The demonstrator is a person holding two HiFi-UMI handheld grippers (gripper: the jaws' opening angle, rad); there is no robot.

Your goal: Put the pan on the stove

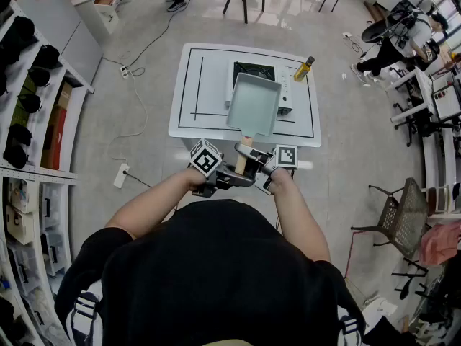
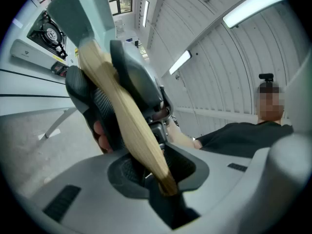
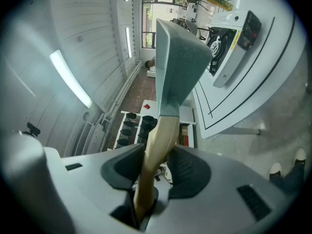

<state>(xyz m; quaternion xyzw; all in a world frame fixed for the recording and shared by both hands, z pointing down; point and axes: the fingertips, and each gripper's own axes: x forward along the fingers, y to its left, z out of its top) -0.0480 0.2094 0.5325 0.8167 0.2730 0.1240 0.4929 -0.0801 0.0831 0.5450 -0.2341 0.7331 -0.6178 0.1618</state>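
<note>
Pan (image 1: pixel 253 104) looks stiff and front-heavy (my guess); jaws of left gripper (image 2: pixel 155 168) and right gripper (image 3: pixel 155 173) clamp its wooden handle (image 3: pixel 159 143).

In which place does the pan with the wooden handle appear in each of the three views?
Head view: pan at centre, partly covering the stove.
Left gripper view: pan at top left.
Right gripper view: pan at top centre.
Shared landmark: the stove, seen in all three.
</note>
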